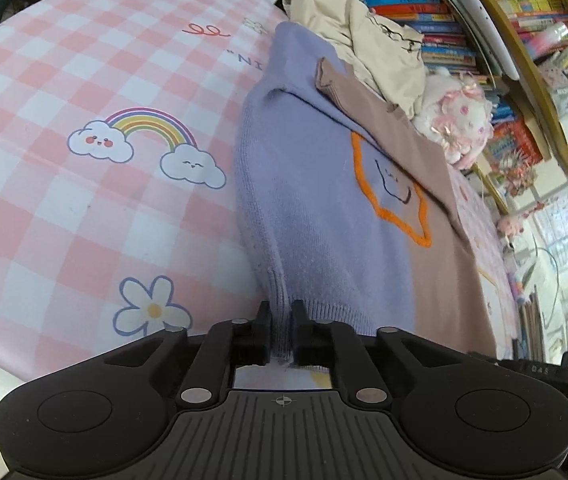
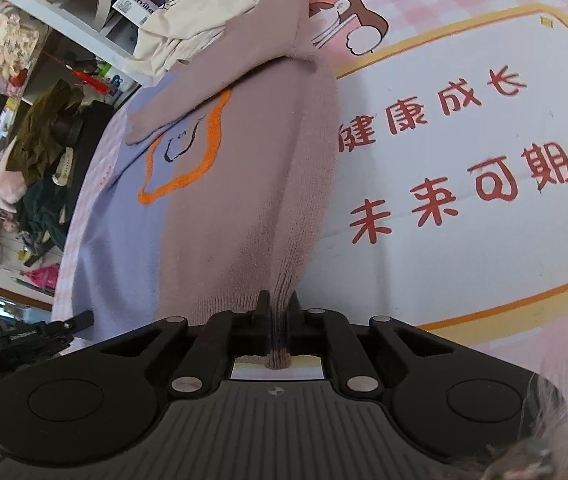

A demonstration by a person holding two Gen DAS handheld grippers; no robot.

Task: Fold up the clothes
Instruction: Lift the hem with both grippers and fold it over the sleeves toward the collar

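The sweater lies on the mat, heaped clothes behind it.

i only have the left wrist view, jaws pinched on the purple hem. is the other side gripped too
Observer: Yes. The right gripper is shut on the brown half of the sweater's hem, as the left gripper is on the purple half.
Operator: what's on the mat past that side
Observer: Beside the brown edge the mat has a white panel with a yellow border and large red Chinese characters.
Operator: is the brown sleeve loose
Observer: It is folded across the chest, its cuff lying just above the orange star outline.
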